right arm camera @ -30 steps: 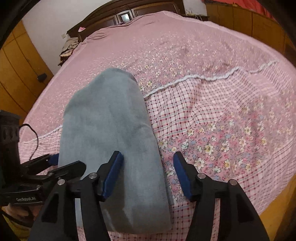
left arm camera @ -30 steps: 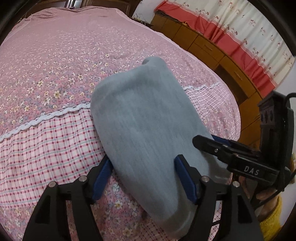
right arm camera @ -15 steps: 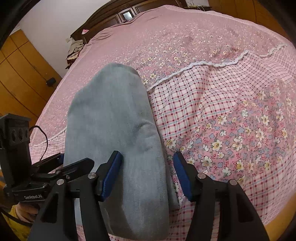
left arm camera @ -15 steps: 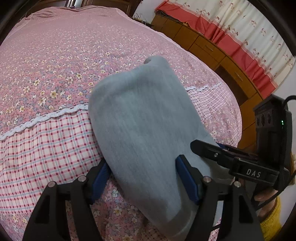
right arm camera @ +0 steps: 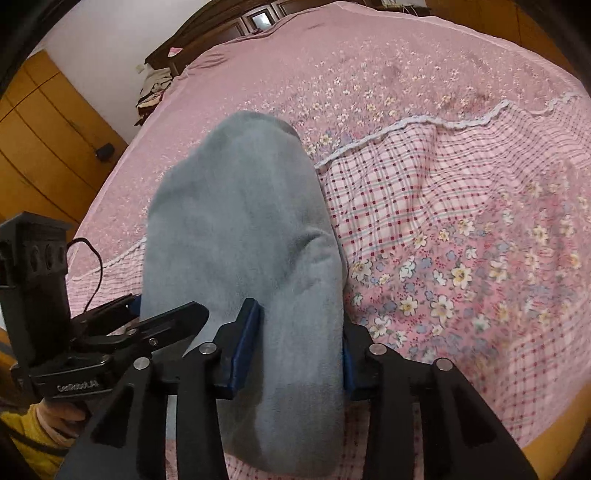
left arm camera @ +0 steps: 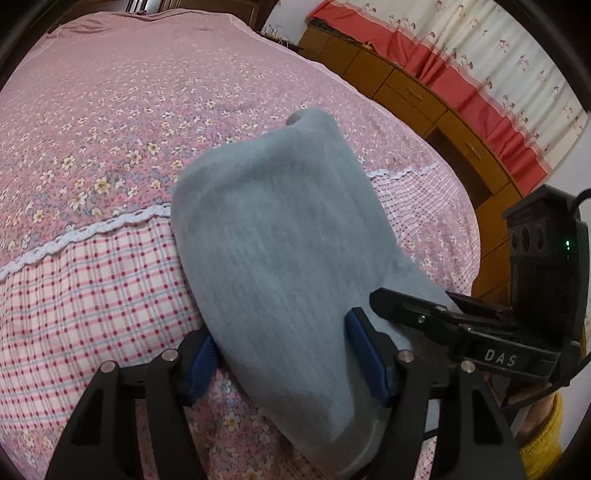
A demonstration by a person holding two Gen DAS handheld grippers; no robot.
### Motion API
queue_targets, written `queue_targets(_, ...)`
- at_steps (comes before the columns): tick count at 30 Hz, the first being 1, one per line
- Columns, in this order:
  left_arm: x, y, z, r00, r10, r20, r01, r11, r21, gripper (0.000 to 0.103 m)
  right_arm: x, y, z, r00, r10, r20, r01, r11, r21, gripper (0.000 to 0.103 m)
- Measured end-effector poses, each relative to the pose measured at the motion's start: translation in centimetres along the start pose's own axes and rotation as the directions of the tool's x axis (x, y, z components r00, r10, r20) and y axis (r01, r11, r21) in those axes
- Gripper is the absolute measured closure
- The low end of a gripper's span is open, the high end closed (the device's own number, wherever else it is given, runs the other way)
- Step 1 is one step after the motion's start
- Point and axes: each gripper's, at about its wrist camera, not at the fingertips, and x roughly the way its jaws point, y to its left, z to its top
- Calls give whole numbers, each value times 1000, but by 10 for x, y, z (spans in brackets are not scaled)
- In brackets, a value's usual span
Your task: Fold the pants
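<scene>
Pink floral bedspread [left arm camera: 110, 110], wooden cabinets [left arm camera: 424, 99], red-and-white curtains [left arm camera: 498, 66], dark headboard [right arm camera: 221, 29].

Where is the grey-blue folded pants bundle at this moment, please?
The grey-blue folded pants bundle lies on the pink floral bedspread, across its white lace trim; its near end sits between both grippers' fingers.

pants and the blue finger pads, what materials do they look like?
Pants: soft grey-blue knit, probably fleece or brushed cotton; matte, fuzzy nap, rounded creaseless folds. Exact fibre can't be told.
Blue finger pads: matte, smooth-edged strips on black rigid fingers, likely rubber or foam; which one isn't clear.
</scene>
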Motion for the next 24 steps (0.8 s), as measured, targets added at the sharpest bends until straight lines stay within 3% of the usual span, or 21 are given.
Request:
queue_targets(7,6,-1,8,1000,-13,5,13,1000,-7,35,2,-1,-9,998,3,66,-8,997,76,60)
queue_targets(17,-19,5,15,996,-68,56,69,997,-21,57,-31,7,-27,980,-9,200,-15,993,119,74)
queue_targets(24,-48,14,17,993,-68,95,71,997,-24,62,-43,20,-34,975,26,221,-56,990,128,76)
